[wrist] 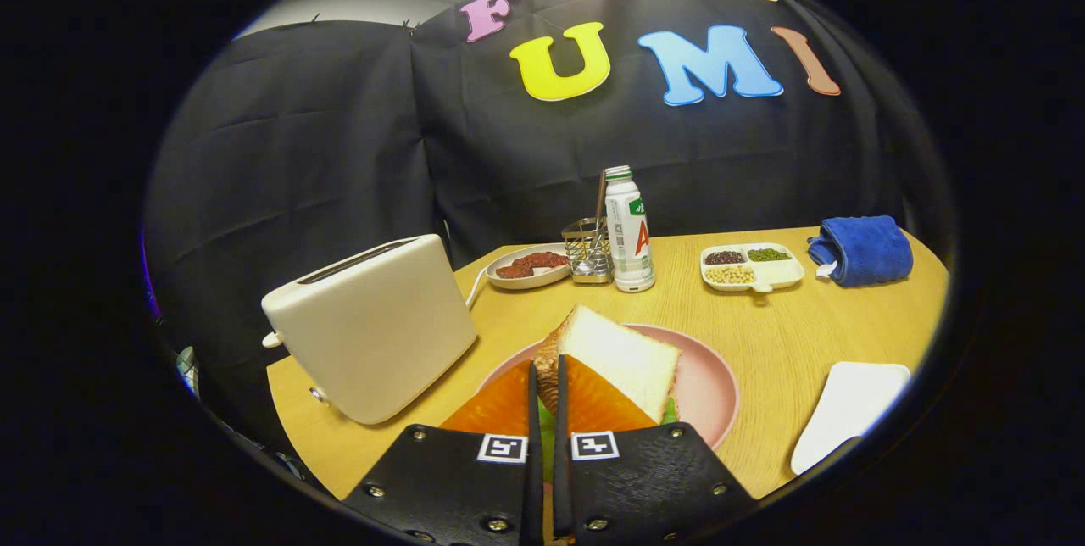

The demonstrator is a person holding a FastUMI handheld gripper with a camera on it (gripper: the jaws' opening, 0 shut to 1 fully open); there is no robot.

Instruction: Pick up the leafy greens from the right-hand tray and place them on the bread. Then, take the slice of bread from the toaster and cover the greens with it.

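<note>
- I saw the cream toaster (373, 330) on the worktop (797, 334), left of the plate, unmarked.
- My gripper (548, 381) had its jaws narrow, nearly touching, over the pink plate (708, 389); whether they pinched anything I could not tell.
- The white bread slice (623, 355) lay tilted, greens (670, 412) peeking beneath.
- The bottle (629, 232) showed a red letter; I could not read more.
- A white tray (848, 423) lay far right.
</note>
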